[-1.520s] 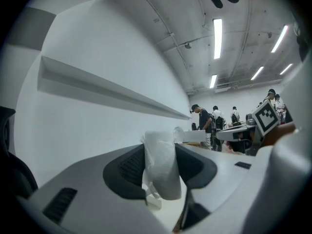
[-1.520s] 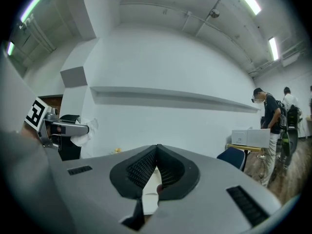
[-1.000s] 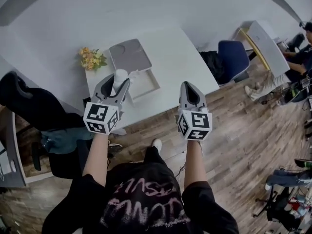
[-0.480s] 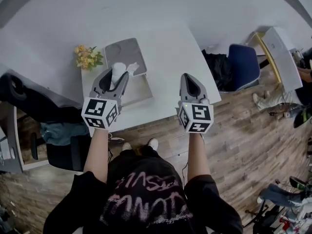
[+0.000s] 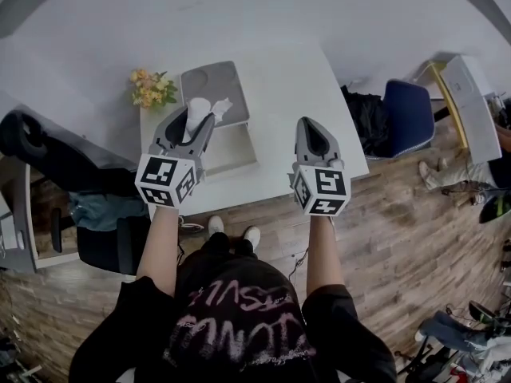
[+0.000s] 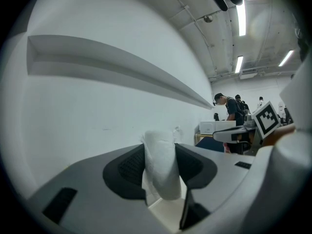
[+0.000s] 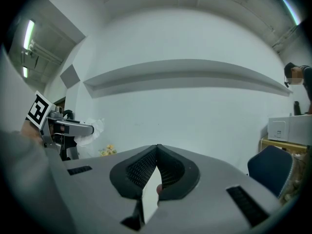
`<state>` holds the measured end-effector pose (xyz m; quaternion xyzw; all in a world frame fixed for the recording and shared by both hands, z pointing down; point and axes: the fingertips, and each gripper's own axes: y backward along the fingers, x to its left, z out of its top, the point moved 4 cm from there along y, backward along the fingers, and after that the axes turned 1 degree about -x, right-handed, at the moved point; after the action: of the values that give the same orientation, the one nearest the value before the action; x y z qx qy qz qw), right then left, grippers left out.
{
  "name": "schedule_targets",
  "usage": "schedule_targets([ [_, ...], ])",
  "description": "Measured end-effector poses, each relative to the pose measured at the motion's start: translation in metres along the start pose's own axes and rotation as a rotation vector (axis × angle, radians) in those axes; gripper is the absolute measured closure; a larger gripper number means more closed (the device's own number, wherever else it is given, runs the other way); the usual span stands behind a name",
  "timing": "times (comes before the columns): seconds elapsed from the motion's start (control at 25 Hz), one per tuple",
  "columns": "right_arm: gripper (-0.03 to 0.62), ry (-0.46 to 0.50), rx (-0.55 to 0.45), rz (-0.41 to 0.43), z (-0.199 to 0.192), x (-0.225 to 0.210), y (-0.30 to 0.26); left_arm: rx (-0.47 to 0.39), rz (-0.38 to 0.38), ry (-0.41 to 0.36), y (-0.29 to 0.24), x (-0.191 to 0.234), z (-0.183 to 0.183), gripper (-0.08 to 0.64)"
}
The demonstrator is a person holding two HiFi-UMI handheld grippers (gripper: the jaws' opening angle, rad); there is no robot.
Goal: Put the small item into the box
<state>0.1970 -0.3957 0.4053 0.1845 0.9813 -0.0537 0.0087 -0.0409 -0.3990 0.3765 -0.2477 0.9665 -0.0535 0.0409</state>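
The fingers (image 6: 127, 168) of the left gripper (image 6: 160, 152) are seen in the left gripper view pressed against both sides of a white wad (image 6: 163, 179). The wad is gripped upright between the dark ribbed pads, and its top rises above them. The fingers are held partly apart by its width.

In the right gripper view, the fingers (image 7: 141, 168) of the right gripper (image 7: 157, 149) are brought together at their tips, and nothing is held between them.

The place of the wad is given only by the head view. There the white wad (image 5: 196, 112) is shown over the box (image 5: 237, 159), about where the pale tray meets the grey lid (image 5: 214, 92), which is laid open behind it. How high above the box it is held cannot be told. The box is set on a white table (image 5: 295, 86), and a bunch of yellow flowers (image 5: 152, 88) is seen at the table's left edge, just beside the lid.

The right gripper is held over the near right part of the table, well apart from the box. The left gripper, with the wad in it, is caught at the left of the right gripper view. A blue chair (image 5: 409, 116) is shown beyond the table's right edge.
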Motion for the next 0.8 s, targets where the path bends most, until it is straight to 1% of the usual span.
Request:
schedule_targets([
  [0.24,0.583,0.008,0.005,0.002,0.001,0.006,-0.010,0.020,-0.016,0.017,-0.007,0.007,-0.008,0.382],
  [0.32,0.581,0.008,0.009,0.001,0.000,0.007,-0.013,0.040,-0.029,0.026,-0.011,0.007,-0.015,0.382],
  [0.44,0.581,0.006,0.018,0.001,-0.004,0.010,-0.018,0.091,-0.048,0.045,-0.016,0.009,-0.033,0.382],
  [0.56,0.581,0.003,0.035,0.001,-0.012,0.011,-0.022,0.170,-0.077,0.065,-0.023,0.006,-0.058,0.382],
  [0.8,0.581,-0.002,0.068,0.002,-0.025,0.013,-0.026,0.432,-0.164,0.103,-0.038,-0.010,-0.124,0.382],
])
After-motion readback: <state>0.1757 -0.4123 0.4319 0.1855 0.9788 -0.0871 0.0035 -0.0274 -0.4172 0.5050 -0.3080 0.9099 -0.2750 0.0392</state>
